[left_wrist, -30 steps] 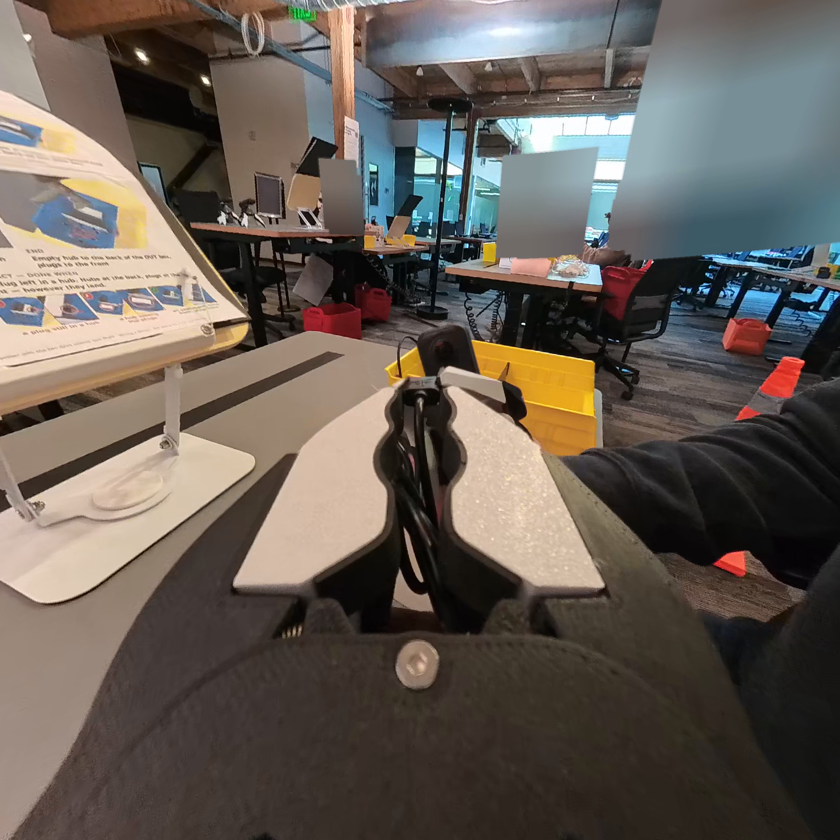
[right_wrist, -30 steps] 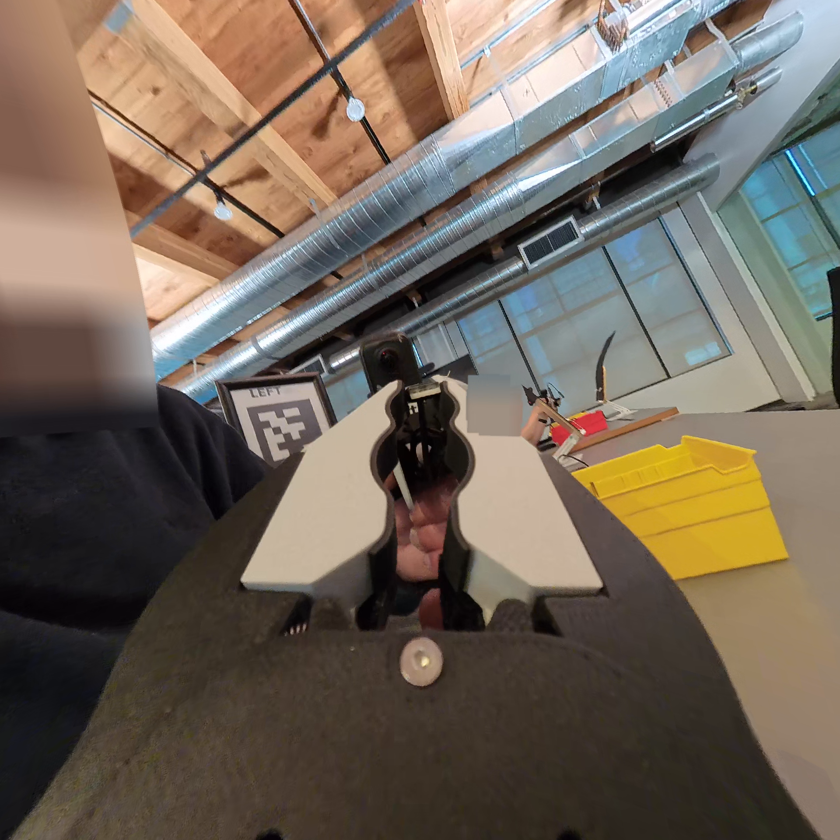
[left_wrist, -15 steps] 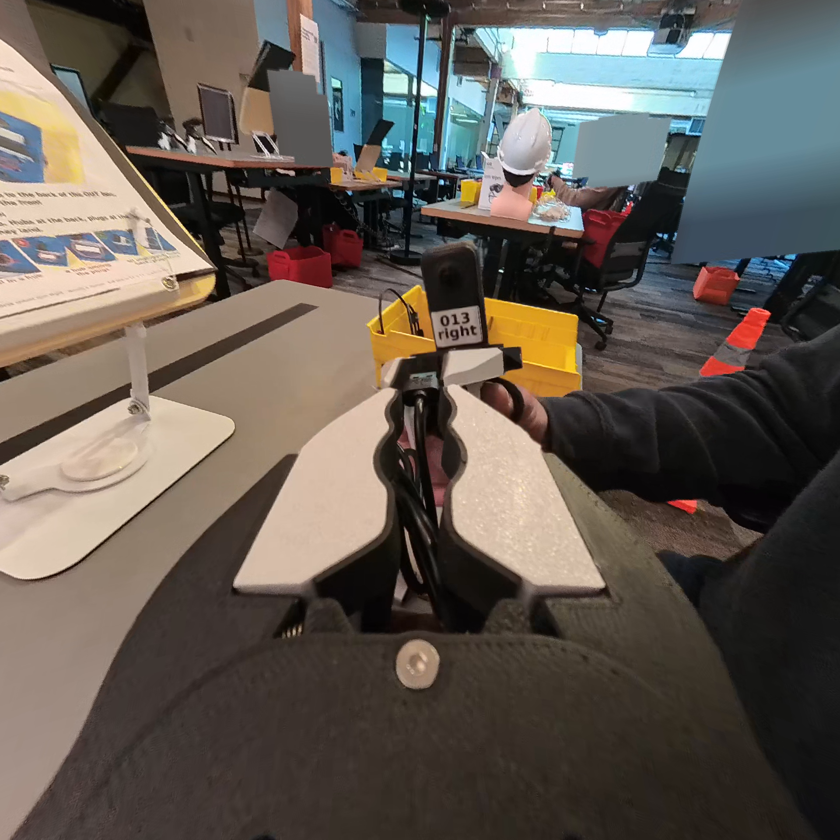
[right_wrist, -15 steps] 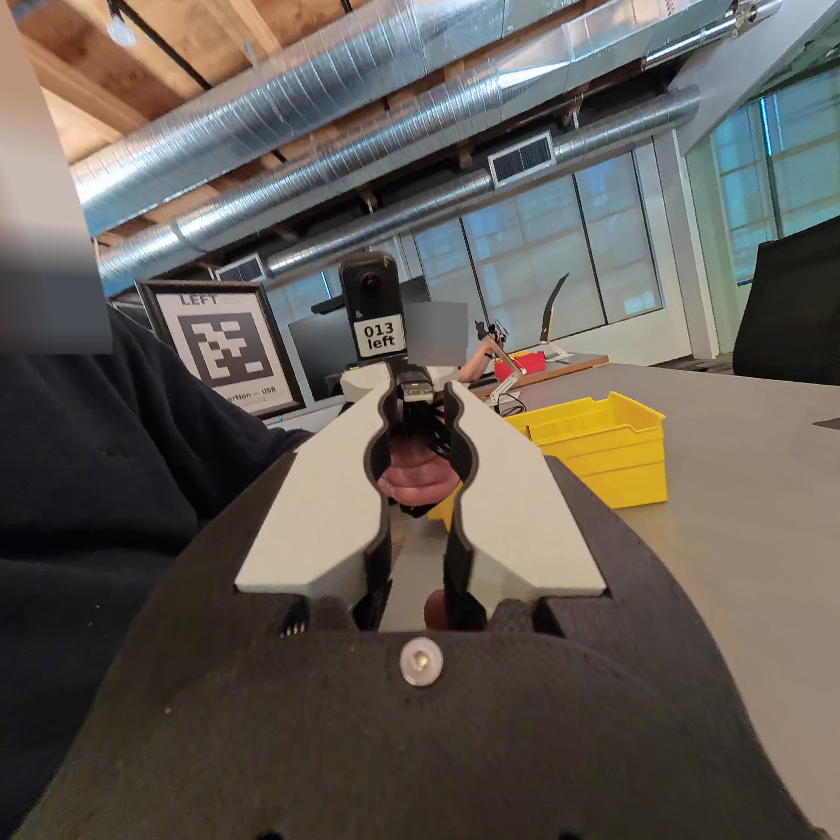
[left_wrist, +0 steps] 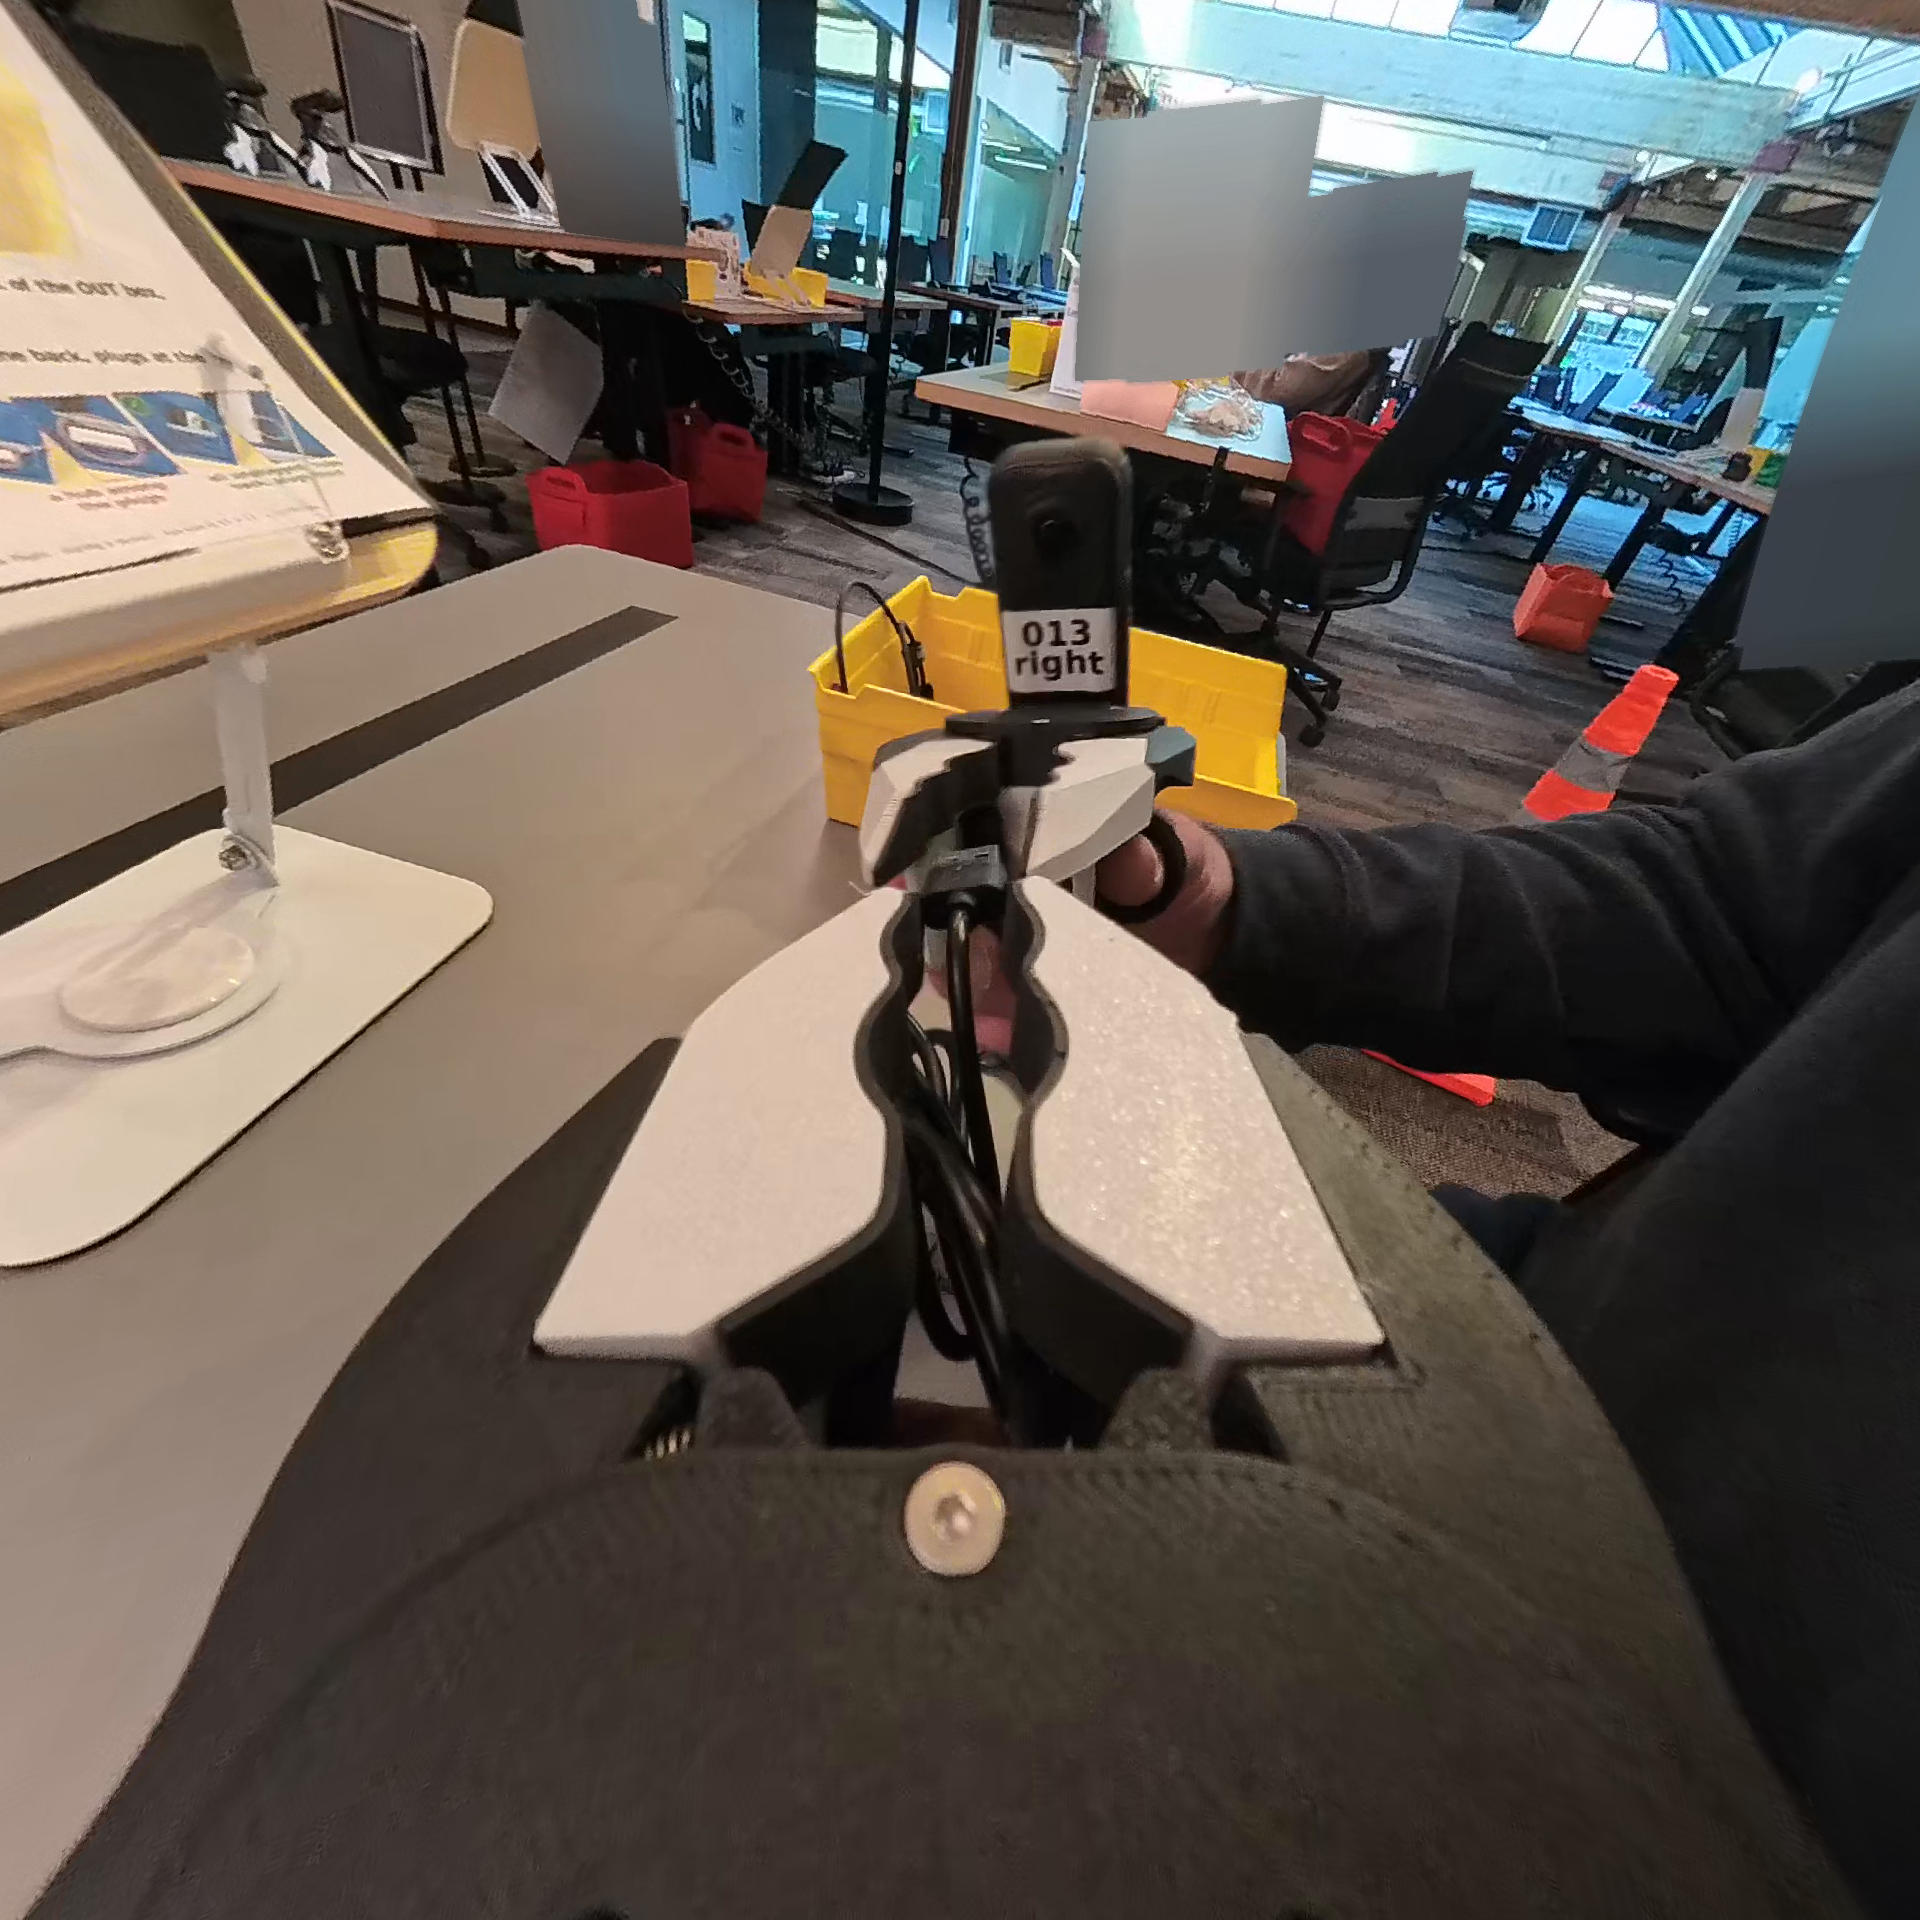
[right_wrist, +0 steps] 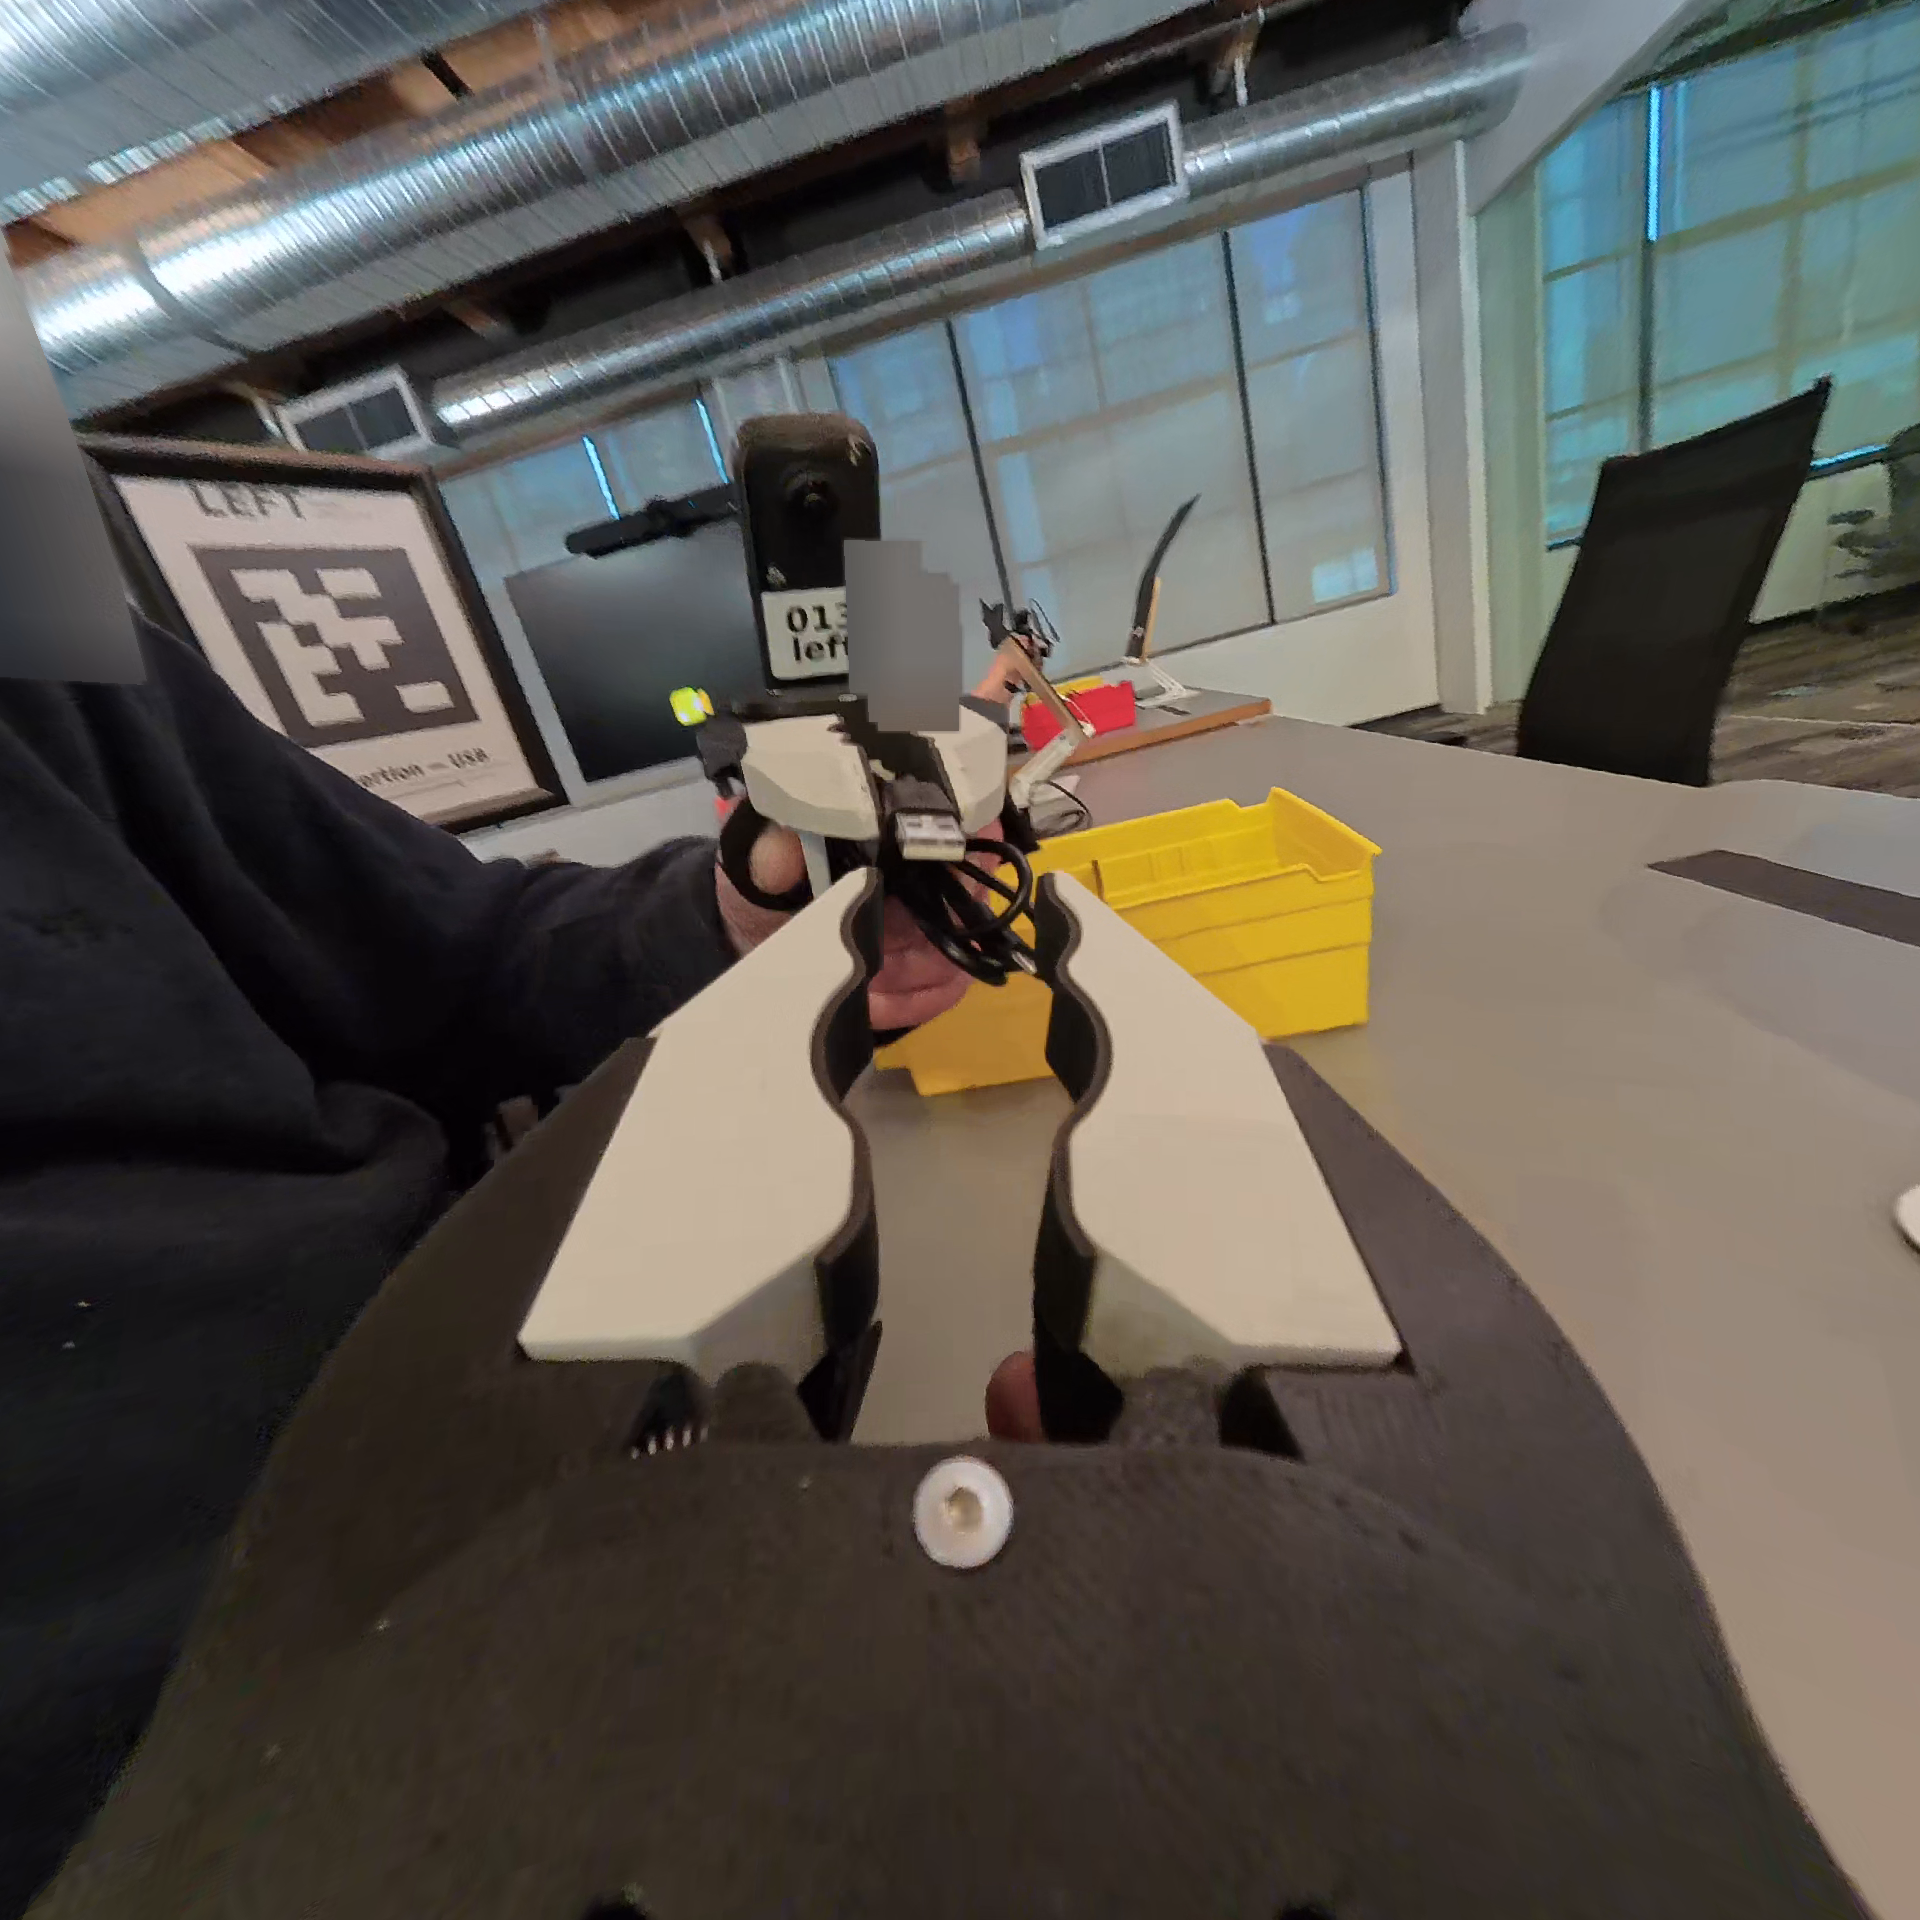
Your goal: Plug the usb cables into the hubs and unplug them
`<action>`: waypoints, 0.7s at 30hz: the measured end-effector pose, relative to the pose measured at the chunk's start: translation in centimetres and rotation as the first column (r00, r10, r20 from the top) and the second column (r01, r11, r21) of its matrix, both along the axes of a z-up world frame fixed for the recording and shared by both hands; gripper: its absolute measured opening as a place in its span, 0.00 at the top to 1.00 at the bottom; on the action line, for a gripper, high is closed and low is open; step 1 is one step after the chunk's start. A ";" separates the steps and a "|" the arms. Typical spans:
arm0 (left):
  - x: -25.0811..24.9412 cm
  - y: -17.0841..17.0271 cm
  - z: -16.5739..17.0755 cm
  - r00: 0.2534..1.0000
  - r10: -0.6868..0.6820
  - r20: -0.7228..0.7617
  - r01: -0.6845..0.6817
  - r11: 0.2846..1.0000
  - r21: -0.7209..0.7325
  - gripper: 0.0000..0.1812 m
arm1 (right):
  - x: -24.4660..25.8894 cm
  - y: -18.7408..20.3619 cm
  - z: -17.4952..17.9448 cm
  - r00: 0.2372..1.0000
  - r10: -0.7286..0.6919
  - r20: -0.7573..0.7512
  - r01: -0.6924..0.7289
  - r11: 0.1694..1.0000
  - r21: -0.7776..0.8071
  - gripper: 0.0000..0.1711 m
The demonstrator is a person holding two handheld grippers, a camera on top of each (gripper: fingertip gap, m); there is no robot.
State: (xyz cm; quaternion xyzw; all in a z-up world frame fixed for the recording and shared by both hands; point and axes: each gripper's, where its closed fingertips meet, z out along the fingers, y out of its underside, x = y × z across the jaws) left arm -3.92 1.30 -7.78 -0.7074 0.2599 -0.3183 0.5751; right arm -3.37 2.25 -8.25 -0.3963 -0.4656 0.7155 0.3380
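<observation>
The left claw [left_wrist: 961, 914] is clamped on a black USB cable [left_wrist: 966, 1091], whose slack runs back in loops between its two fingers while the plug end [right_wrist: 928, 831] sticks out past the tips, metal shell showing. The right claw [right_wrist: 951, 904] faces it from just beyond that plug, its fingers apart and holding nothing. Both are raised above the grey bench [left_wrist: 582, 748], nose to nose, so this reads as a handover or re-grip of the cable in mid-air. No hub shows in either view, and the plug is in no port, so none of the plugging looks begun as far as can be seen; whether any hub has already been served cannot be told. A yellow bin [left_wrist: 1195, 686] stands on the bench behind the right claw with another dark cable [left_wrist: 894, 644] poking above its rim, and a second yellow bin [right_wrist: 1247, 894] sits behind the left claw. An instruction sheet on a white stand [left_wrist: 208, 935] is off to the left.
</observation>
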 end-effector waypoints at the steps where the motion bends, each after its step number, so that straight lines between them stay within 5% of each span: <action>1: -0.3 0.1 -0.1 1.000 0.006 -0.001 -0.006 1.000 -0.002 0.92 | 0.0 0.3 -0.3 1.000 -0.020 0.018 0.019 1.000 0.020 0.85; 7: -1.5 0.2 -0.6 1.000 0.009 -0.018 -0.010 1.000 -0.015 0.92 | 0.6 2.8 -2.3 0.974 -0.164 0.156 0.146 0.982 0.120 0.79; 11: -2.1 0.1 -1.0 0.999 0.001 -0.036 -0.002 1.000 -0.026 0.92 | 1.1 4.0 -5.9 0.908 -0.263 0.326 0.173 0.944 0.281 0.64; 13: -2.4 0.1 -1.2 0.999 -0.005 -0.049 0.003 1.000 -0.027 0.92 | 1.5 4.4 -7.9 0.868 -0.287 0.406 0.158 0.933 0.322 0.53; 21: -3.3 0.2 -2.2 0.998 -0.008 -0.060 0.006 0.999 -0.040 0.92 | 2.9 4.6 -15.7 0.695 -0.348 0.629 -0.009 0.871 0.492 0.35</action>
